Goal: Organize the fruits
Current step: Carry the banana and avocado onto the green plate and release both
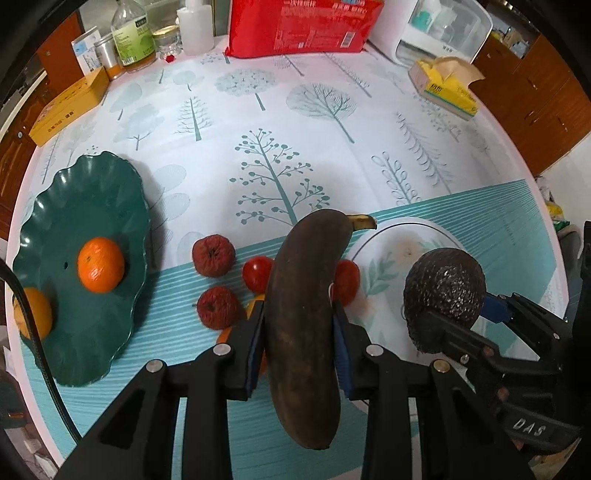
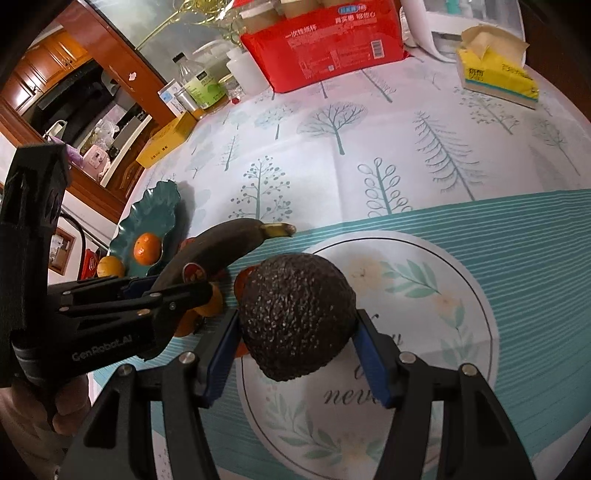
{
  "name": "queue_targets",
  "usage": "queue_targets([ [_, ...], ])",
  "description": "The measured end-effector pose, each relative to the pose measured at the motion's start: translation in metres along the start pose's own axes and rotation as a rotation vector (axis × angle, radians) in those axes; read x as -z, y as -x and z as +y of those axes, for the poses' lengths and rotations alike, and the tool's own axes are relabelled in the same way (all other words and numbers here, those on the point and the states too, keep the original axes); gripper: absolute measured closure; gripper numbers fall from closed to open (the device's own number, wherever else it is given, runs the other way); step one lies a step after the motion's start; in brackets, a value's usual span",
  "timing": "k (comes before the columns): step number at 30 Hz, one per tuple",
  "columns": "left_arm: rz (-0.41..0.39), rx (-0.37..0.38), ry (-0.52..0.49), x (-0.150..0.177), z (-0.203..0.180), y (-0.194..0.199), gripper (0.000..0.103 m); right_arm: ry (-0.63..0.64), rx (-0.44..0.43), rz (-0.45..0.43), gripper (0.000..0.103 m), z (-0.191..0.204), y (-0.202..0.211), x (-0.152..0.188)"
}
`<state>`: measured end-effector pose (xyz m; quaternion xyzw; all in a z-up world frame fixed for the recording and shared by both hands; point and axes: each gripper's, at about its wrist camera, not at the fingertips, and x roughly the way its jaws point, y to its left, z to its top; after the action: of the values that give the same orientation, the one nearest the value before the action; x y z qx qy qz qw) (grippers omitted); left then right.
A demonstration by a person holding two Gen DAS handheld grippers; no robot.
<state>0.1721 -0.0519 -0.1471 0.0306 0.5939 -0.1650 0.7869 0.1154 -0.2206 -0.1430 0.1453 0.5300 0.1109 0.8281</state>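
Observation:
My left gripper [image 1: 299, 325] is shut on a dark brown banana [image 1: 306, 314] and holds it above the table. My right gripper [image 2: 295, 328] is shut on a dark avocado [image 2: 295, 317], which also shows in the left wrist view [image 1: 443, 291], to the right of the banana. The banana shows in the right wrist view [image 2: 218, 247] at the left. A green wavy plate [image 1: 99, 195] at the left holds two oranges [image 1: 100, 269]. Two wrinkled red fruits [image 1: 213, 255] and two red tomatoes [image 1: 257, 274] lie on the cloth under the banana.
At the back stand a red packet [image 1: 303, 26], bottles [image 1: 131, 33], a yellow box [image 1: 70, 107], a tissue box [image 1: 447, 88] and a white appliance [image 1: 443, 29]. A round printed patch [image 2: 424, 295] on the tablecloth lies under the avocado.

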Motion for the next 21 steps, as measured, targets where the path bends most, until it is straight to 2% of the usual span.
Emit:
queue_targets([
  [6, -0.077, 0.026, 0.007, 0.014, 0.002, 0.041, 0.072, 0.018, -0.005, -0.040, 0.042, 0.014, 0.030, 0.003],
  [11, -0.162, 0.036, 0.002, 0.028, 0.012, 0.091, 0.072, 0.058, -0.010, -0.092, 0.042, 0.039, 0.061, 0.002],
  [15, -0.240, 0.002, 0.008, 0.039, 0.030, 0.134, 0.072, 0.107, -0.031, -0.135, 0.042, 0.069, 0.089, -0.004],
  [21, -0.331, -0.047, 0.056, 0.048, 0.078, 0.193, 0.072, 0.206, -0.046, -0.183, 0.042, 0.123, 0.126, -0.021],
])
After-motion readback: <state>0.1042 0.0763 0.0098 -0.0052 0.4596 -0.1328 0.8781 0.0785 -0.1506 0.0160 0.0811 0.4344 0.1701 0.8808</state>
